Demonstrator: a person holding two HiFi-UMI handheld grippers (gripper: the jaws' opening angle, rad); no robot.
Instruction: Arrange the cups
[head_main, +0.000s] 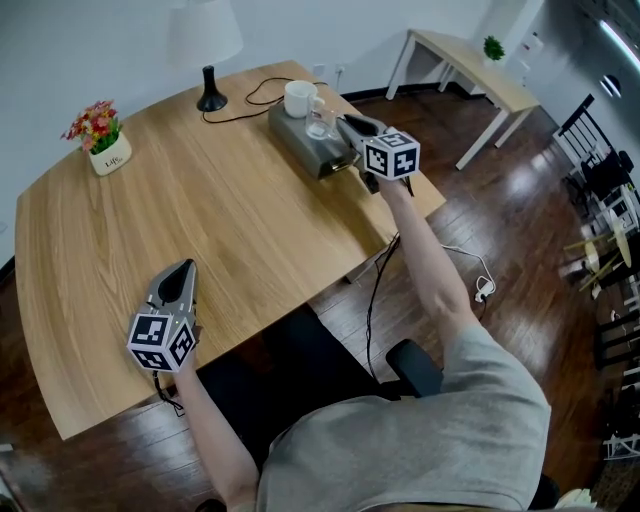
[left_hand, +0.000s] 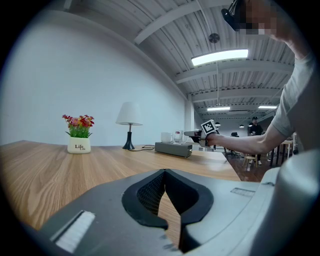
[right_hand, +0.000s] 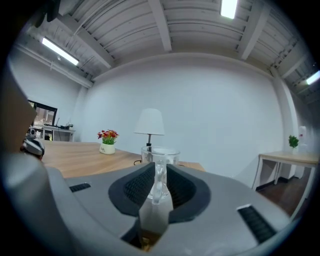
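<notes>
1. Grey plastic left gripper (head_main: 183, 272) sits nearest, low over the pale wooden table (head_main: 250, 230) close to its near edge. Its jaws are pressed together, with nothing between them.
2. Bare wood runs ahead of that claw. A white pot of red and yellow flowers (head_main: 108, 150) stands well apart from it, ahead and to its left.
3. Farther on, the grey right gripper (head_main: 346, 123) reaches over the table's far side, pointing nearly level. Its jaws are slightly spread and straddle the handle of a clear glass mug (right_hand: 161, 155). The pads look slack on the handle rather than pinching it.
4. That mug stands upright just ahead of the right claw, on a flat grey rectangular box (head_main: 300, 150). A white ceramic cup (head_main: 298, 98) stands on the same box, just beyond the mug and to the claw's left.
5. Beyond both, a black-stemmed lamp with a white shade (head_main: 210, 92) stands left of the right claw's line.
6. Both cups stand side by side on the box, so the arranging looks nearly done. What seems left is drawing the right claw straight back off the handle without tipping the mug.
</notes>
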